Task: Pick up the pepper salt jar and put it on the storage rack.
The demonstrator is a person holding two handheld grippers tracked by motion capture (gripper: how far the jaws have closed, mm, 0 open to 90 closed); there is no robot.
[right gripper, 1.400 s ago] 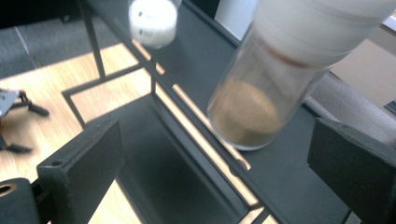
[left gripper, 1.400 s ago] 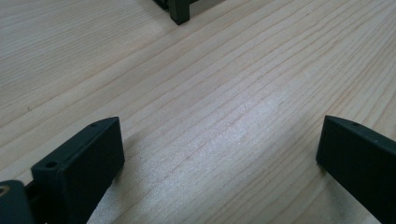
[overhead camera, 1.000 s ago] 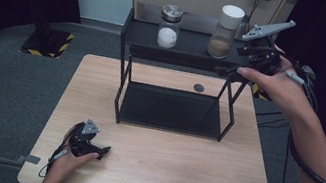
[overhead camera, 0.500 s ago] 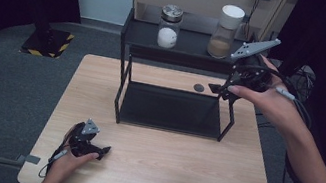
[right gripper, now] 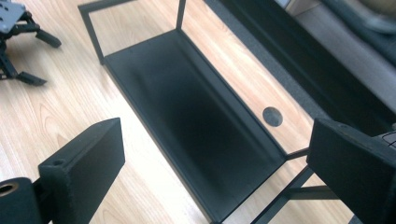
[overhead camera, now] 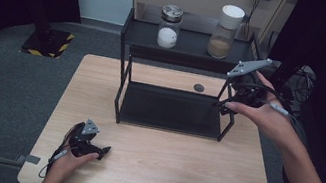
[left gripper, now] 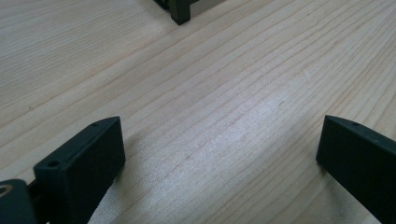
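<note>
Black metal two-tier shelf rack [overhead camera: 173,108] blocks table centre; its lower tray is bare, open at the front between thin posts. Upper shelf carries glass jar of white powder [overhead camera: 169,26] and white-lidded jar [overhead camera: 226,31], gap between. Light wooden tabletop [overhead camera: 162,172] in front free.

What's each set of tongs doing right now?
Left tongs: open, empty, low over the table.
Right tongs: open, empty, above the black rack.

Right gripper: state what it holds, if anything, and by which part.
Nothing. The right gripper has open jaws with only the black rack and table beneath them.
</note>
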